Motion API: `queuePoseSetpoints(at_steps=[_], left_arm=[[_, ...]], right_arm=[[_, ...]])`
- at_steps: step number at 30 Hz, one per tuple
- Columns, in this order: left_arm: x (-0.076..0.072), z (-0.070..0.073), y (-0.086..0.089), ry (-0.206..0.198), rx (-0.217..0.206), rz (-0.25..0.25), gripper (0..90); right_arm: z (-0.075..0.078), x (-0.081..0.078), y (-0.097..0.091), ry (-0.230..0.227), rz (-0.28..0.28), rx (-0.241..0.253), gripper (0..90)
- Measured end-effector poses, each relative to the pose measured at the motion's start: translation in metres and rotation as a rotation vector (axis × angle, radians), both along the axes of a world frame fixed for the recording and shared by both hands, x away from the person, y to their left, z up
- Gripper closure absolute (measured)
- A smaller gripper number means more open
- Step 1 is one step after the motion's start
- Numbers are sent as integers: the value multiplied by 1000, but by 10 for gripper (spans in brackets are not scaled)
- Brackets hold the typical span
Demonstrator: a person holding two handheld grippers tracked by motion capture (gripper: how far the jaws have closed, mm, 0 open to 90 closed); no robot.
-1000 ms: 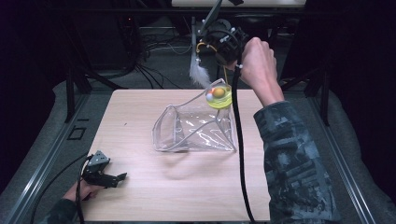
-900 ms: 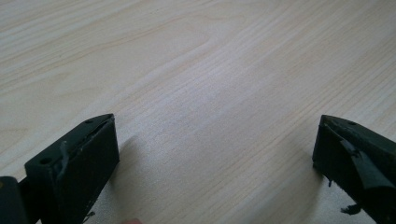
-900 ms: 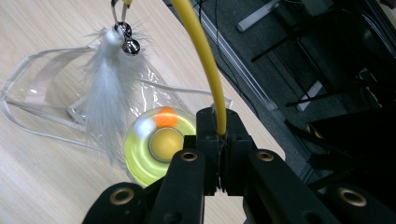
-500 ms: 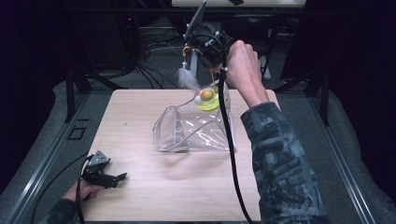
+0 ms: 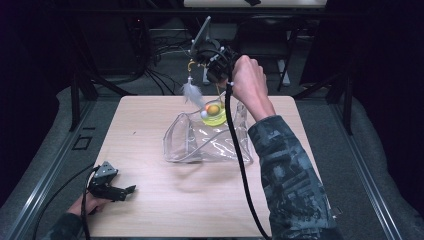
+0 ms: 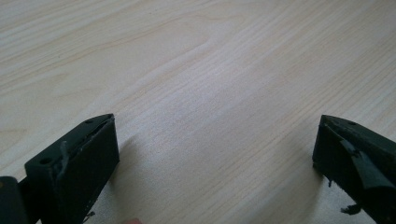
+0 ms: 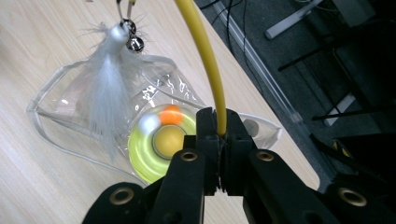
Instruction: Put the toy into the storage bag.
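R gripper (image 7: 218, 140) clamped on yellow wand (image 7: 205, 56) above clear bag (image 5: 207, 140); feather (image 7: 105, 88) may snag bag rim. L gripper (image 6: 215, 158) jaws apart, near-left on desk (image 5: 150, 200).

Yellow wand (image 7: 208, 56): thin, curved rod, clamped between the closed jaws of the right tongs (image 7: 218, 133), raised above the counter (image 5: 150, 125) at 12 o'clock. White feather (image 5: 192, 93) with small bells (image 7: 131, 41): hangs from the wand's end, over the pouch's left side. Clear plastic pouch (image 5: 205, 142): lies open and crumpled at counter centre, toward 1 o'clock. Yellow-green disc (image 7: 156, 144) with orange (image 7: 172, 115) and white (image 7: 148, 123) balls: sits at the pouch's far end.
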State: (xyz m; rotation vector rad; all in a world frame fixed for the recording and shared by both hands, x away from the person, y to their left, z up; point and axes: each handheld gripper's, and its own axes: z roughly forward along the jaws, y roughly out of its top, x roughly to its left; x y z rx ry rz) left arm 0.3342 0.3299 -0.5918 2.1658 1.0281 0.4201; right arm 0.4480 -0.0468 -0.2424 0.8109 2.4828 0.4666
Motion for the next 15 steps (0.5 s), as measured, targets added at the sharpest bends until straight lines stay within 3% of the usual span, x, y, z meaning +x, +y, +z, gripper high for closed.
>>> queuePoseSetpoints(at_steps=[15], left_arm=[[0, 0, 0, 1, -3, 2, 3]], right_arm=[[-44, 8, 0, 73, 2, 1, 880]])
